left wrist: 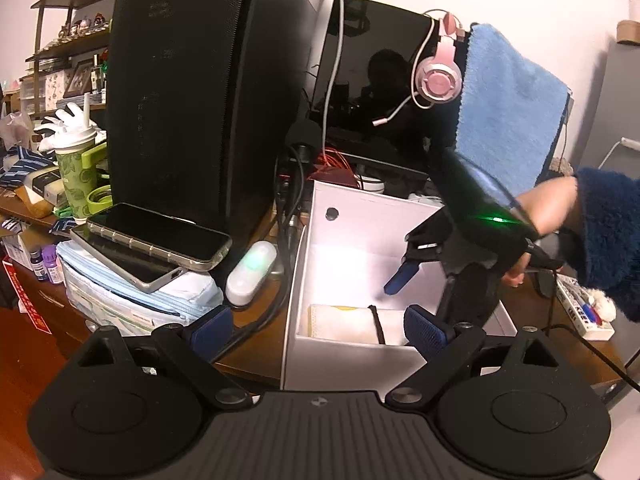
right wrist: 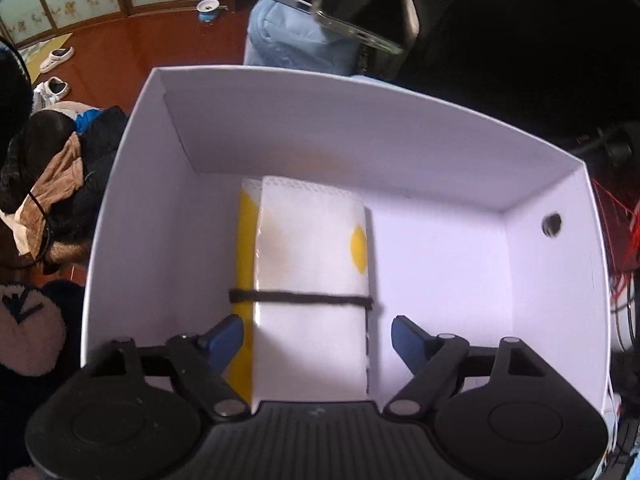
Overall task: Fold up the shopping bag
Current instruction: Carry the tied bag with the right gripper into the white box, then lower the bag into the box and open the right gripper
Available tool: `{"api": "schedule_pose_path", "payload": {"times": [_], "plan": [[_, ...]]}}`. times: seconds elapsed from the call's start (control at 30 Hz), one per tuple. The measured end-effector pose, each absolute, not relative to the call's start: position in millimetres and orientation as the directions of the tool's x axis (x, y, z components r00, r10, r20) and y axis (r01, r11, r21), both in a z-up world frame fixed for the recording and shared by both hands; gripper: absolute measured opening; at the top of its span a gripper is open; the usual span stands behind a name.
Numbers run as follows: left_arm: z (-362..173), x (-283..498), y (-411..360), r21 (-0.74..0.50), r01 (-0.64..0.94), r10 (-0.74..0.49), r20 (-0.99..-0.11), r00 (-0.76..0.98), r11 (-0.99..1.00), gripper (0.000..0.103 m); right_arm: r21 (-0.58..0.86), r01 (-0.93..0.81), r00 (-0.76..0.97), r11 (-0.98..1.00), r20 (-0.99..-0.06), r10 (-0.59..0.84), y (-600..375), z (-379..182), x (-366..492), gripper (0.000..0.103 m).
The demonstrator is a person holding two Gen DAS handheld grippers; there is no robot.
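Folded shopping bag, black band around it, inside white box; right tongs spread above it, left tongs spread beside box, empty

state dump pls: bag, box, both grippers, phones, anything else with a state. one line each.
shopping bag: folded, bound by black band, lying in box
white box: open, no lid on
right gripper: open, empty, over the bag
left gripper: open, empty, outside the box
phones: stacked, screens dark
monitor: off
white device: green light on
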State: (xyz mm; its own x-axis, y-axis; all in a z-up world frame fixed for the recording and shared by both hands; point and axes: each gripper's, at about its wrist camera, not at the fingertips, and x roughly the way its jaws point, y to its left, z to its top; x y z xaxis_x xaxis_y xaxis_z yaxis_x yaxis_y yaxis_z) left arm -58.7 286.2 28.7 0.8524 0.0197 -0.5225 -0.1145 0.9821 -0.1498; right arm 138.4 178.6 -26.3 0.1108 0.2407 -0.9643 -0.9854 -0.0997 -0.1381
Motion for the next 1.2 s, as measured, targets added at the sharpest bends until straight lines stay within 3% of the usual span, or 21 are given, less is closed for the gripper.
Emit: {"api": "schedule_pose_path", "payload": {"times": [0.23,0.47,1.0,1.2], "plan": [[26.7,-55.1,286.9,-0.161,-0.108,0.007,-0.527,0.850,0.981,0.093,-0.047,-0.996,0.035,-0.073,-0.987,0.158,196.3,-47.5,151.2,0.087],[22.4,-52.6,291.7,-0.208,-0.096,-0.027,-0.521,0.853,0.973,0.093,-0.025,-1.000,0.024,-0.006,-0.985,0.173,197.6,-43.7,170.6,0.077],[19.2,-48.2,295.1,-0.236,-0.089,-0.048,-0.518,0.854,0.968,0.093,-0.325,-0.942,0.335,0.085,-0.929,0.158,194.7,-31.2,232.8,0.077],[16.9,-45.7,295.1,-0.240,-0.086,-0.054,-0.522,0.851,0.967,0.093,-0.358,-0.930,0.368,0.090,-0.911,0.187,185.2,-16.1,229.1,0.077]]}}
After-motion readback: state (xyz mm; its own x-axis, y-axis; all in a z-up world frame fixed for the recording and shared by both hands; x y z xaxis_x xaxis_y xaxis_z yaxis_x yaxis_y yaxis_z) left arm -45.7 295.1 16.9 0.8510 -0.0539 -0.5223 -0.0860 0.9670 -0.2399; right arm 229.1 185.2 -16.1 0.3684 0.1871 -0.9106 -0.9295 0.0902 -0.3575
